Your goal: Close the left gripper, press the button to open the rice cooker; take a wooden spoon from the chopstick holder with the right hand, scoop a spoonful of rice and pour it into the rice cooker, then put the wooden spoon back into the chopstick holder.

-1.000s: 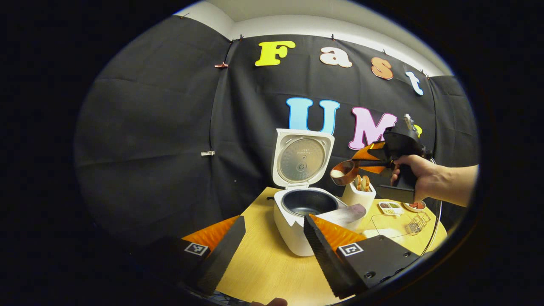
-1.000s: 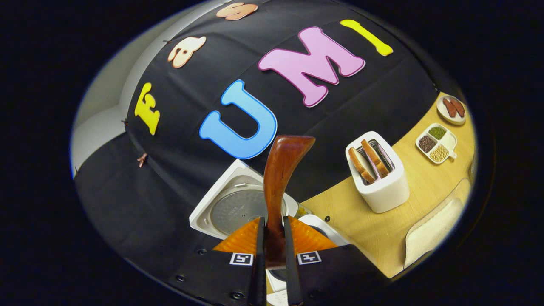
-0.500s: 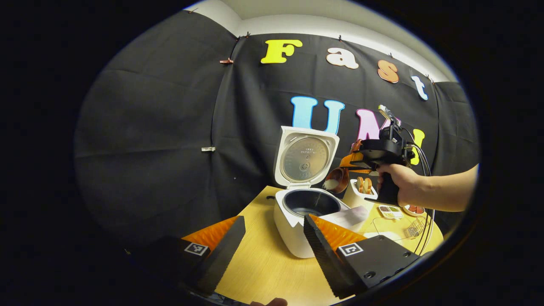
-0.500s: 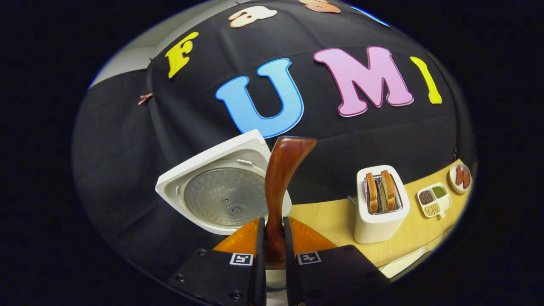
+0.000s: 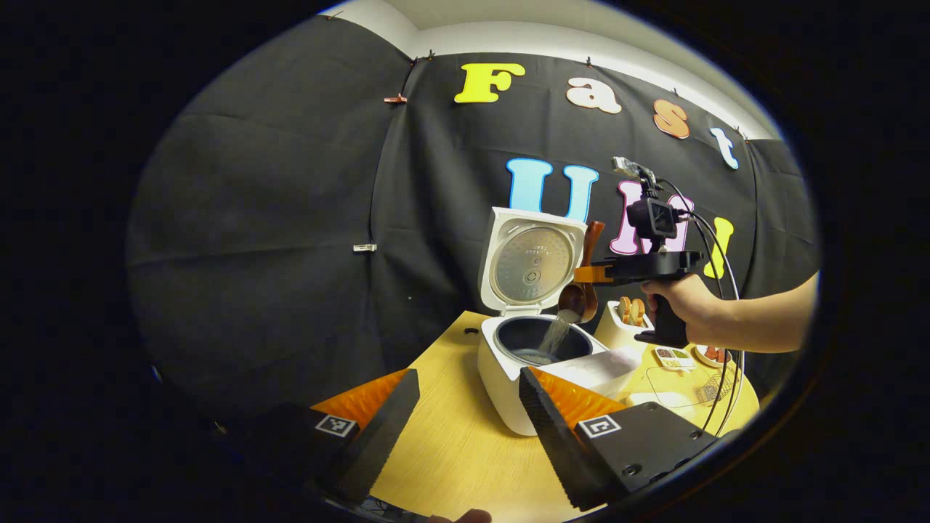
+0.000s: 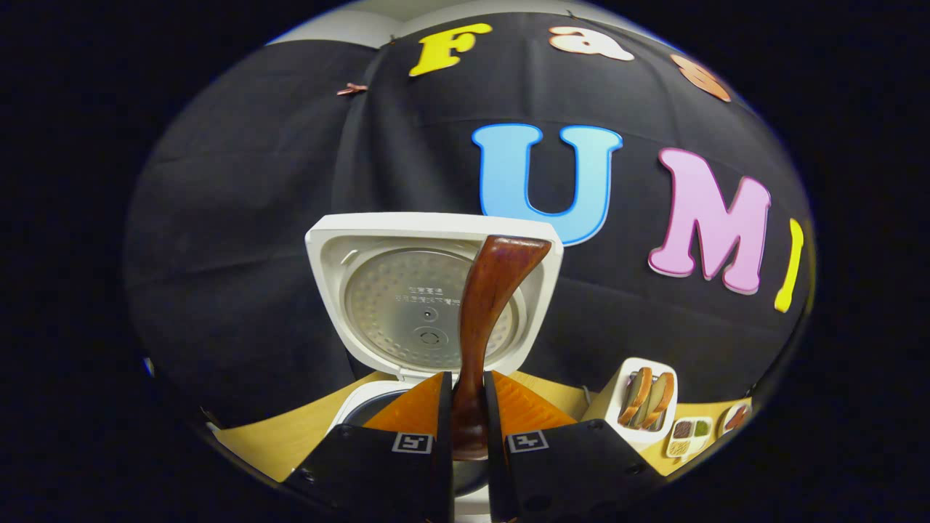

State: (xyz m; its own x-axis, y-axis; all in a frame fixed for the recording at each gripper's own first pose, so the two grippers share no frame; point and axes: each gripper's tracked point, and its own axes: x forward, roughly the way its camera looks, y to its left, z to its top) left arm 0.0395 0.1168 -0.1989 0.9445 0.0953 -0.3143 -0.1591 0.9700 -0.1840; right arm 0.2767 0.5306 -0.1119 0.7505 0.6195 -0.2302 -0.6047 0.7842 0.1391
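This is a recording booth dressed up as a small kitchen corner, not a real home kitchen. Black cloth [image 5: 276,218] hangs as the wall, pinned with small clips [image 5: 396,99], and a strip of plain pale room wall [image 5: 581,36] shows above it. A light wooden surface [image 5: 450,450] carries kitchen goods: a white rice cooker [image 5: 508,378] with its lid [image 6: 429,290] raised, a white toaster [image 6: 639,403] holding bread slices, a divided dish of dry beans and grains [image 6: 689,434], and a small plate [image 5: 710,355] beside it. Cables [image 5: 716,240] trail from a hand-held claw [image 5: 585,274] rig, marking a data-collection setup.
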